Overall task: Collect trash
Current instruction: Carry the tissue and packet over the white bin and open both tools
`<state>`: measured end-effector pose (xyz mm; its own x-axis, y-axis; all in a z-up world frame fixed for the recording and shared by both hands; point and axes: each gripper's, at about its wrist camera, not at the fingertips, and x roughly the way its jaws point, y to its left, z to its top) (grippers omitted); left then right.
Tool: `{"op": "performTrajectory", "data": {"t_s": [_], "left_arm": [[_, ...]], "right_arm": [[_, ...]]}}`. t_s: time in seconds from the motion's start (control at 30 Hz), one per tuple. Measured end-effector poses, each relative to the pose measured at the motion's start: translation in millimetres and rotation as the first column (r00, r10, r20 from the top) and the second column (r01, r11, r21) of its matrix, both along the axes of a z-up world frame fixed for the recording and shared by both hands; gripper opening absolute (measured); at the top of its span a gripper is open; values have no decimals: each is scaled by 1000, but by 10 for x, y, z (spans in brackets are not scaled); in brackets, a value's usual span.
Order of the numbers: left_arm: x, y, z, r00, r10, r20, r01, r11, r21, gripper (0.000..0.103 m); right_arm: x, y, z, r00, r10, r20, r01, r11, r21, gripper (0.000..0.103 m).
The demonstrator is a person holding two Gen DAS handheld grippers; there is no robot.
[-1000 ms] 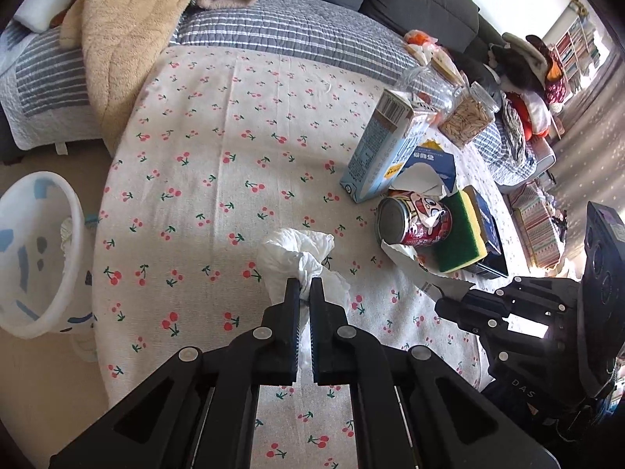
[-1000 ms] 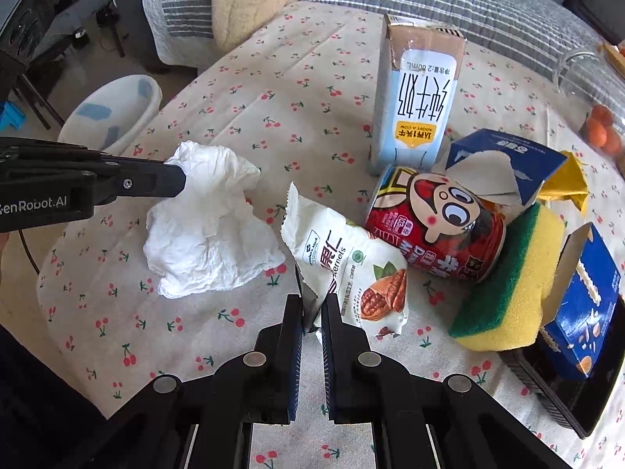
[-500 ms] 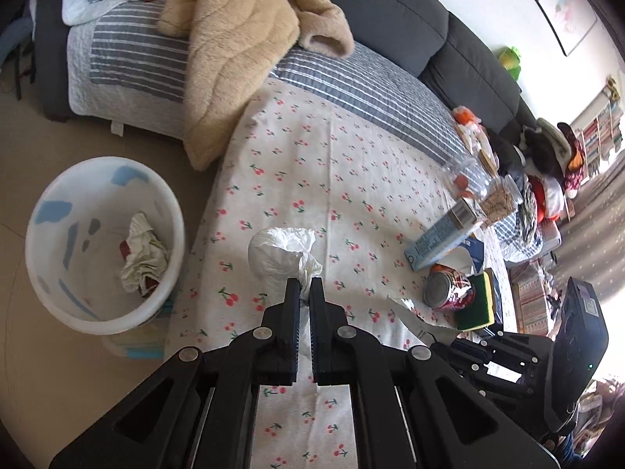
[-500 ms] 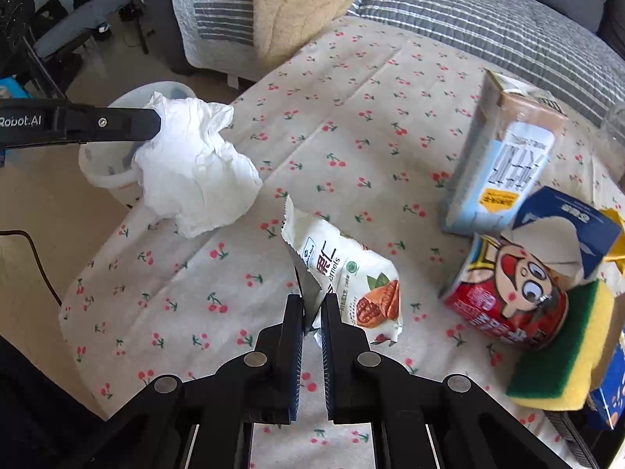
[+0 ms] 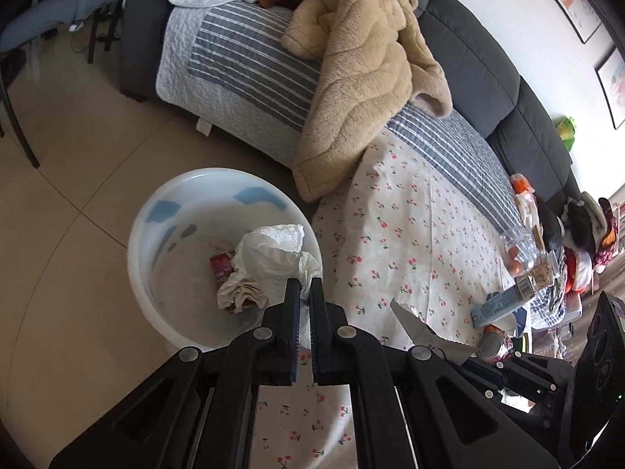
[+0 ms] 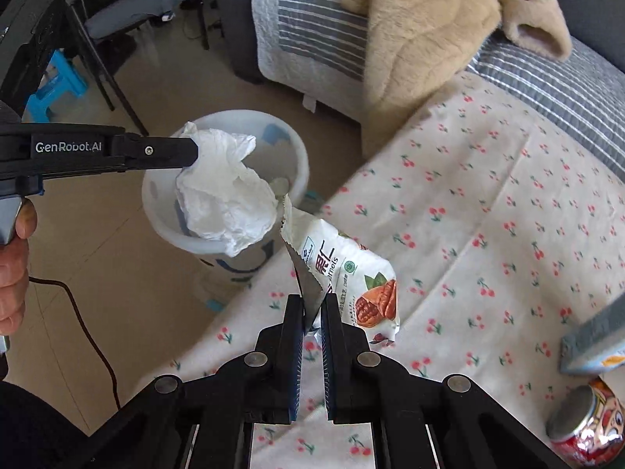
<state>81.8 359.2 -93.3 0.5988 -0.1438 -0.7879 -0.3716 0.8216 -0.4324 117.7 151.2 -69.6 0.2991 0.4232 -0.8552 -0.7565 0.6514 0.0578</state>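
Note:
My left gripper [image 5: 304, 287] is shut on a crumpled white tissue [image 5: 273, 254] and holds it over the white trash bin [image 5: 156, 242] on the floor; the tissue [image 6: 222, 199] and bin [image 6: 289, 144] also show in the right wrist view. The bin holds red and white trash [image 5: 230, 285]. My right gripper [image 6: 312, 305] is shut on a white nut snack wrapper [image 6: 347, 273], lifted above the table edge close to the bin. The wrapper [image 5: 414, 320] shows in the left wrist view too.
The table has a cherry-print cloth [image 6: 488, 215]. A red can [image 6: 586, 426] and a blue milk carton [image 6: 597, 344] lie at the right. A sofa with a striped cover [image 5: 242, 58] and tan blanket [image 5: 367, 70] stands behind the bin.
Both grippers moved left off the table middle toward the bin. The tissue now hangs over the bin opening, and the wrapper has been carried to the table edge.

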Motion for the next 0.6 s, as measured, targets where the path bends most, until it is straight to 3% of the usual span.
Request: {"op": "performTrajectory", "data": {"t_s": [0.37, 0.6], "left_arm": [[87, 330, -250, 990, 100, -101, -94, 994, 59, 4], [89, 413, -332, 978, 145, -153, -131, 987, 98, 6]], "right_arm": [[153, 943, -136, 995, 88, -35, -88, 996, 13, 6], [343, 1307, -296, 994, 76, -78, -74, 997, 36, 12]]}}
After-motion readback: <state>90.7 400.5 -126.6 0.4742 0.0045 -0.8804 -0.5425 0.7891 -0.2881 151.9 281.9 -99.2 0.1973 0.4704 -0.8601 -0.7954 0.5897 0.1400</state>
